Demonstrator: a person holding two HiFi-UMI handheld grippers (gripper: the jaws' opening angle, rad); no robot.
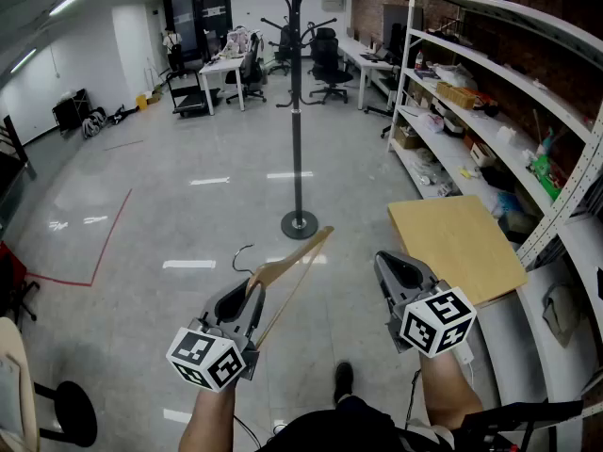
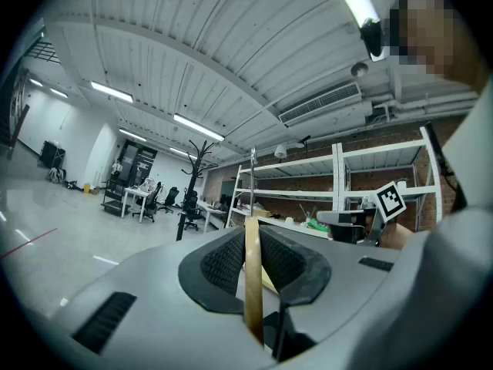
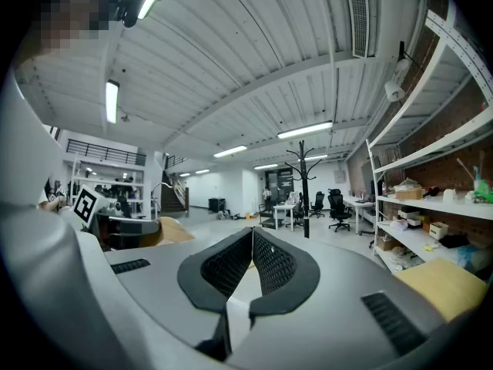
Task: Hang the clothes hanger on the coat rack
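Observation:
A black coat rack (image 1: 296, 102) stands on the grey floor straight ahead, its round base (image 1: 299, 224) a few steps off. My left gripper (image 1: 252, 288) is shut on a wooden clothes hanger (image 1: 294, 264), held low and well short of the rack; the metal hook (image 1: 242, 253) curls to the hanger's left. In the left gripper view the hanger's wood (image 2: 252, 280) stands edge-on between the pads of the left gripper (image 2: 252, 226), with the coat rack (image 2: 196, 177) far off. My right gripper (image 1: 384, 257) is shut and holds nothing; in its own view the right gripper (image 3: 252, 233) has tips touching, coat rack (image 3: 303, 183) beyond.
Metal shelving (image 1: 490, 69) loaded with boxes runs along the right wall. A light wooden board (image 1: 457, 243) lies at its foot, near my right gripper. Desks and office chairs (image 1: 231, 64) stand at the back. A red tape line (image 1: 108, 224) crosses the floor at left.

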